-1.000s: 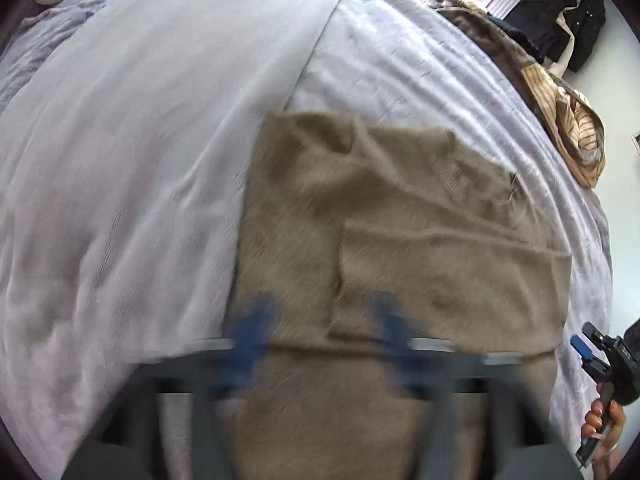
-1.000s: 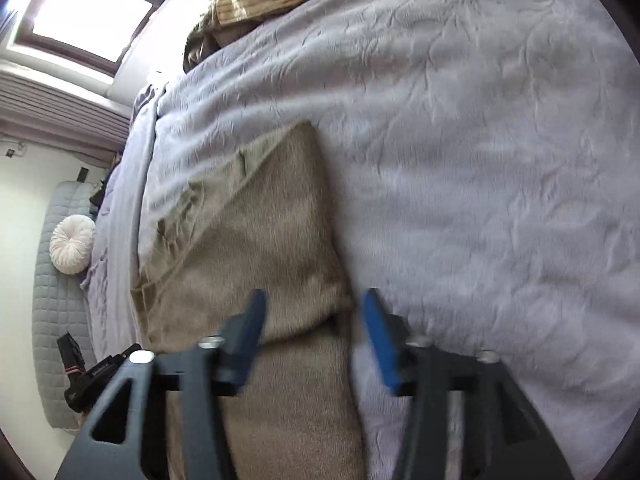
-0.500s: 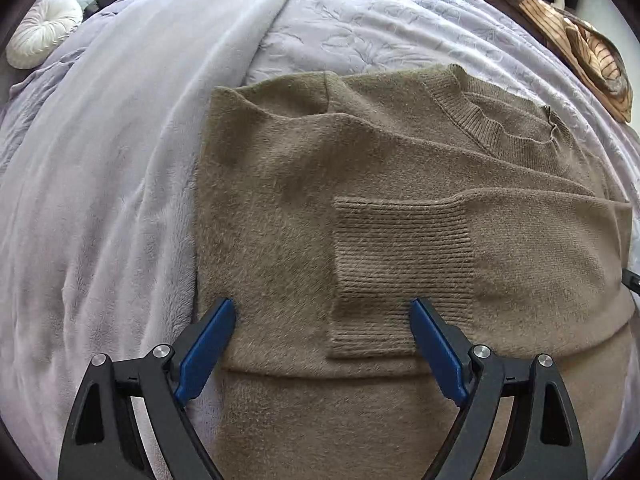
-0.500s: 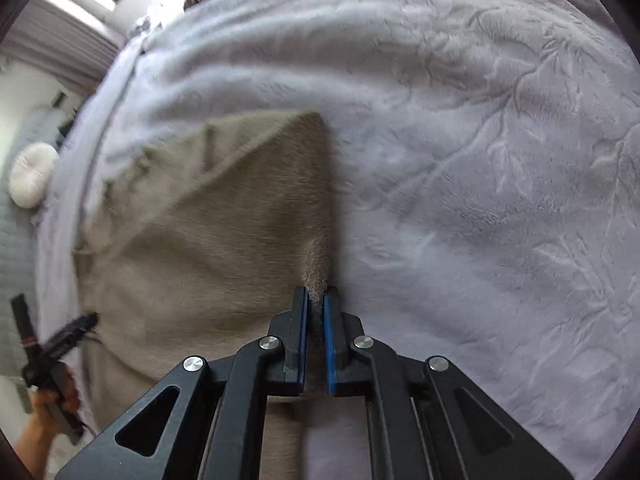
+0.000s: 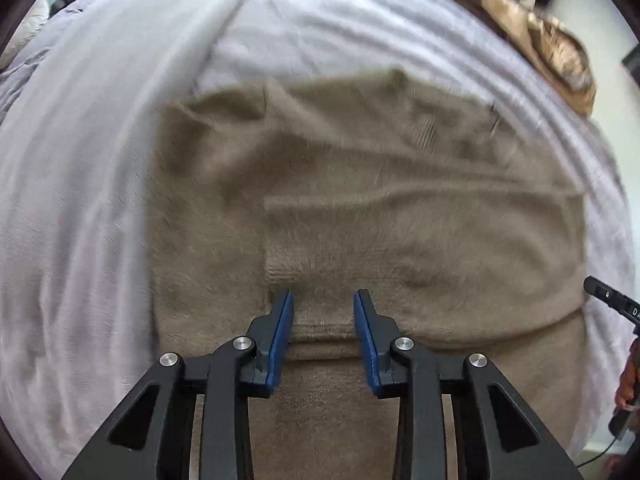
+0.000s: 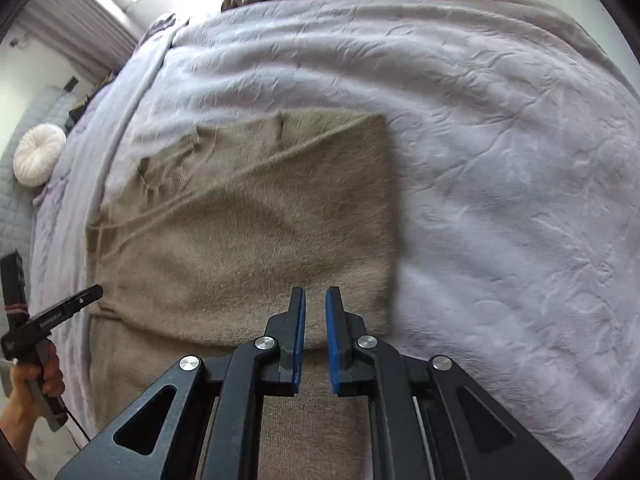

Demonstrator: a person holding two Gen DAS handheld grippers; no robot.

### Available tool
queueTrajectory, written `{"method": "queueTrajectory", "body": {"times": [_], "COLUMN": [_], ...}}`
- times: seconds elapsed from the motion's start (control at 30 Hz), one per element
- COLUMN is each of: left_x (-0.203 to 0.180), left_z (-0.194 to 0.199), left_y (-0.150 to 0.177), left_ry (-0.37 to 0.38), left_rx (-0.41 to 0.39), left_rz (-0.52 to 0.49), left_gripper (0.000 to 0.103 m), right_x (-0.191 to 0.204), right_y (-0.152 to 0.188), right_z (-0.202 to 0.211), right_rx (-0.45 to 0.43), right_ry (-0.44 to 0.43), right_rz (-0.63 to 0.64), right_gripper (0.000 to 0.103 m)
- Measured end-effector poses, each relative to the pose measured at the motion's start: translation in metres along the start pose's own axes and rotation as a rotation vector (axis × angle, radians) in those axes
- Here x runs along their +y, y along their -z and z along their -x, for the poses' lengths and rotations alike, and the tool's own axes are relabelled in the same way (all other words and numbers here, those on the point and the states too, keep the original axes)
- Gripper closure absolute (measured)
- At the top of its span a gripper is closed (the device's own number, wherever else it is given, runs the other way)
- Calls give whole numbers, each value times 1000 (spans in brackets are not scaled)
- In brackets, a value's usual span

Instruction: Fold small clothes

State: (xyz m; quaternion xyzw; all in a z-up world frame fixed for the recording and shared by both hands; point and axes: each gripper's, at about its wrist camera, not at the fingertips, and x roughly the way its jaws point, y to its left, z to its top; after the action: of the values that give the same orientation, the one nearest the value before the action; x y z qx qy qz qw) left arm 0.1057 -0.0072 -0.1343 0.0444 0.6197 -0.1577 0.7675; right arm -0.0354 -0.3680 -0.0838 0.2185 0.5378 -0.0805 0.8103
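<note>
Knitwear fills the middle of the left wrist view: a brown sweater [image 5: 360, 208] lies on a pale lilac bed cover [image 5: 80, 184], its sleeve folded across the body, the picture blurred. The left hand-held gripper [image 5: 323, 300] stands at lower centre, its blue pads [image 5: 280, 336] having just drawn inward to a moderate gap over the cuff end of the folded sleeve; whether the knit between them is pinched I cannot tell. At the right edge the other gripper's black tip and some fingers show. A striped brown garment [image 5: 560, 52] lies at the upper right. In the right wrist view the sweater [image 6: 248, 232] sits in the centre left of the frame on the bed cover [image 6: 500, 160]. The right hand-held gripper [image 6: 315, 300] is at lower centre with its jaws nearly together, a narrow slit between the pads, above the sweater's fold near its right edge; no cloth shows between them. A round white cushion [image 6: 38, 156] rests at the left edge, and the left hand [image 6: 36, 376] at lower left.
</note>
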Motion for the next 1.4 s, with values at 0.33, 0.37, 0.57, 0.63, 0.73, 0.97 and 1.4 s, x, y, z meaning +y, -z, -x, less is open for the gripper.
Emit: {"method": "queueTrajectory", "body": {"times": [0.33, 0.37, 0.57, 0.63, 0.73, 0.97, 1.4], "left_x": [16, 17, 18, 21, 19, 12, 9], "left_z": [8, 11, 19, 25, 33, 55, 104], "left_y": [23, 24, 35, 45, 52, 67, 96], "left_ry": [-43, -45, -74, -74, -81, -99, -135], "left_rx": [-2, -5, 24, 33, 40, 59, 81], "left_rz": [6, 13, 39, 46, 45, 35, 10], "left_gripper": [72, 72, 71, 71, 71, 71, 21], "right_x": [-5, -6, -6, -11, -14, -6, 19], "right_y": [22, 22, 28, 32, 36, 50, 82], "right_z": [-19, -18, -5, -1, 7, 25, 58], "right_rx": [60, 67, 100, 108, 112, 126, 144], "right_ry": [82, 85, 110, 115, 104, 92, 42], "right_rz": [69, 66, 30, 2, -41, -66, -107], "right_gripper": [99, 99, 95, 94, 94, 94, 94]}}
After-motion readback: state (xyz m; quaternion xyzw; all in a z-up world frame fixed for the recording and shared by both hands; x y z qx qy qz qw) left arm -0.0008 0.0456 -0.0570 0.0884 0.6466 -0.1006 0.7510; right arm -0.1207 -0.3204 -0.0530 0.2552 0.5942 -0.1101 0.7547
